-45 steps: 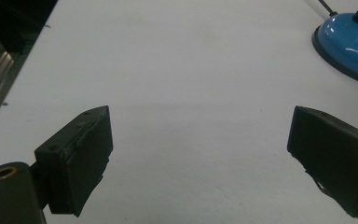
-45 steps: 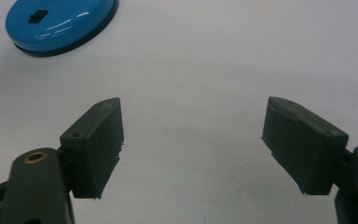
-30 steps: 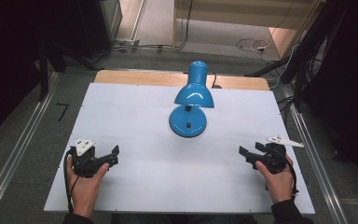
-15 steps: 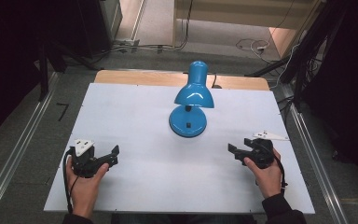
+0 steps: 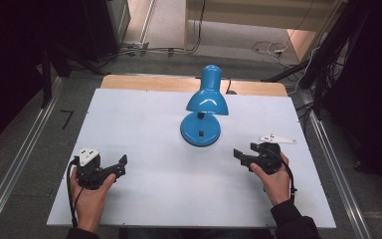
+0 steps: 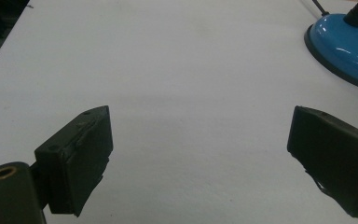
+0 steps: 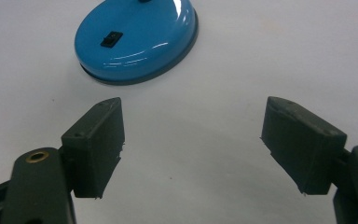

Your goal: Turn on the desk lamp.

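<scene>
Work on the blue lamp (image 5: pixel 203 117) appears barely begun: it stands untouched near the middle of the white table (image 5: pixel 139 124). The right gripper (image 5: pixel 242 155), jaws spread wide and empty, points at the lamp's round base from nearby. The left gripper (image 5: pixel 118 167), equally open, rests well apart.

Two black grippers, left gripper (image 5: pixel 122 166) and right gripper (image 5: pixel 239 155), each topped by a grey three-cornered plate. Blocky matte jaws with brass-ringed screw holes. Black cables trailing; dark sleeve at the right wrist.
</scene>
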Demonstrator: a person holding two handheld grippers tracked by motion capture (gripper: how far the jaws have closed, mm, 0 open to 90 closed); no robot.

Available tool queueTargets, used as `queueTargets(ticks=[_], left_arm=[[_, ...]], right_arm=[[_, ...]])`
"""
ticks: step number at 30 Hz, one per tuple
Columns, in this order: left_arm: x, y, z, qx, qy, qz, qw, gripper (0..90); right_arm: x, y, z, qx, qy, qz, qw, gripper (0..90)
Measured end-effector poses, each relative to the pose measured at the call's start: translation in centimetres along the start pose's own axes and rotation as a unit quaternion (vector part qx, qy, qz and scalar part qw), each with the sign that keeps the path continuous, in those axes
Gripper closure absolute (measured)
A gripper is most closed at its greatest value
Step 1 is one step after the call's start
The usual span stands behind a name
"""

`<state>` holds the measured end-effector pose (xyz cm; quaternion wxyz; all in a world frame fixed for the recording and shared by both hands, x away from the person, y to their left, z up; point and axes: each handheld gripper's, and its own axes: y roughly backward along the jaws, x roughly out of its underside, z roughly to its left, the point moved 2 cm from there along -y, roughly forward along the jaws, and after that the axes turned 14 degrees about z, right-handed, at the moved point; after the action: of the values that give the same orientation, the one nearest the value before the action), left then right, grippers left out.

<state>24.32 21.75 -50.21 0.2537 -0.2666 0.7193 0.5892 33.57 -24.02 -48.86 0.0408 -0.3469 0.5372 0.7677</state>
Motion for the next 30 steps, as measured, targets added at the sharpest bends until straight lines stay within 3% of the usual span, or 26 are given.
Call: queueTargets(ticks=[14,27,30], left_arm=[[0.1,0.3,0.0,0.001,-0.005,-0.003,1.0,6.9],[0.1,0.2,0.1,0.0,-0.001,-0.001,1.0,7.0],[0.2,0.0,0.1,0.008,0.006,0.003,0.9999,6.9]], right_arm=[[-1.4,-1.2,1.6,0.002,0.021,0.004,0.9998,20.0],[-2.3,-2.1,2.3,-0.002,0.024,0.004,0.9997,20.8],[-2.6,-2.4,2.4,-0.013,0.015,0.002,0.9998,21.1]])
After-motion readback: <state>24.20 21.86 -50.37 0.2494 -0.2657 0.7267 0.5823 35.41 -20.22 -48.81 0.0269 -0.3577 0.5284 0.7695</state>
